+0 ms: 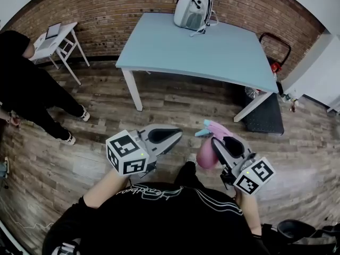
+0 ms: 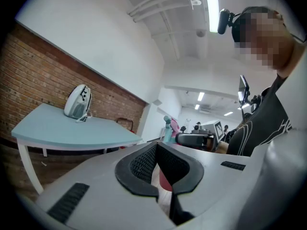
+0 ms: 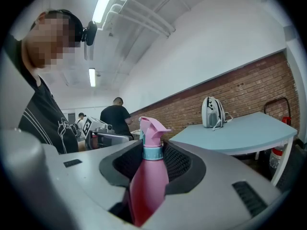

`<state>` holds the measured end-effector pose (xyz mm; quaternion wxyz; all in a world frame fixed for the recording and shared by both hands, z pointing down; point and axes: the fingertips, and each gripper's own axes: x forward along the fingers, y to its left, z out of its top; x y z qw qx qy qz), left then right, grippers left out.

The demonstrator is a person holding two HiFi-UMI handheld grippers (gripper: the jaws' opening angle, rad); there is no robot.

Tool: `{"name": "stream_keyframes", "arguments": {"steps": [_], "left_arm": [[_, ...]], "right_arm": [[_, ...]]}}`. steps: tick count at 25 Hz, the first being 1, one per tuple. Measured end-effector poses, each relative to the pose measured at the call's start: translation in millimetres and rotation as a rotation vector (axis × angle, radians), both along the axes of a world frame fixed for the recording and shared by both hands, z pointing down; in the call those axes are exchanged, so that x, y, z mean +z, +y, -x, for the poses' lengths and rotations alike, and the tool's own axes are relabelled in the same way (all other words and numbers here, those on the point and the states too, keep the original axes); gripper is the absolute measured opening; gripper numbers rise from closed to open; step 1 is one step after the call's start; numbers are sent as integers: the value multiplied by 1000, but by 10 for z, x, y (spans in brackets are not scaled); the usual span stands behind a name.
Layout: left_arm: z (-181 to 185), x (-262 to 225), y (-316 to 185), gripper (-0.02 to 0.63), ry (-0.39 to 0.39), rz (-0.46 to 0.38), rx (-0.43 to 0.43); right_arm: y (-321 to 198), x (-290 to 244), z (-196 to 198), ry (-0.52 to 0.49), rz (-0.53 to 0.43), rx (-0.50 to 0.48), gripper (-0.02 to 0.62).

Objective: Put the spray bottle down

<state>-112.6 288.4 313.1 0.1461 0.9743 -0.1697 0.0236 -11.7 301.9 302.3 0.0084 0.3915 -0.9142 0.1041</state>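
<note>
1. The right gripper (image 3: 153, 150) has its jaws set wide and pressed on the opaque pink plastic spray bottle with a pale teal collar (image 3: 148, 176). It holds the bottle upright by the upper body, and the nozzle stands above the pads.
2. The left gripper (image 2: 156, 150) has its jaw tips together with nothing between them. It hangs just beside the right one.
3. In the head view the bottle is in the air over the wooden plank floor (image 1: 175, 97). It is well apart from the pale blue table with white legs (image 1: 212, 52).
4. Letting go here would probably drop the bottle to the floor. The tapering body could also slide down through the pads if the grip eases before the base is resting on something.
5. A tilted base at touchdown could topple it.
6. The bottle is the only container, and its opaque wall hides any liquid level.
7. A white-and-grey backpack-like object (image 1: 193, 7) stands at the table's far edge.
</note>
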Motion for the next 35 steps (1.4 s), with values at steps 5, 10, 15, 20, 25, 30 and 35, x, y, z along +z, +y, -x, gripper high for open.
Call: {"name": "stream_keyframes", "arguments": {"steps": [5, 10, 15, 20, 25, 30, 35], "left_arm": [[-105, 146, -343, 8, -13, 36, -18], [-195, 342, -930, 8, -38, 82, -50], [-424, 522, -1773, 8, -50, 134, -86], [-900, 568, -2679, 8, -54, 158, -78], [-1263, 507, -3485, 8, -58, 161, -88], [-1461, 446, -3917, 8, -41, 156, -100], [-1540, 414, -4102, 8, -32, 168, -88]], "right_arm": [[-396, 132, -114, -14, 29, -16, 132], [-1065, 296, -289, -37, 57, -29, 132], [-1888, 435, -543, -62, 91, -45, 131], [-2786, 498, -928, -73, 125, -67, 132], [-3588, 443, -1307, -82, 134, -75, 131], [-4043, 404, -1516, -60, 112, -76, 132], [-4243, 389, -1527, -44, 93, -77, 131]]}}
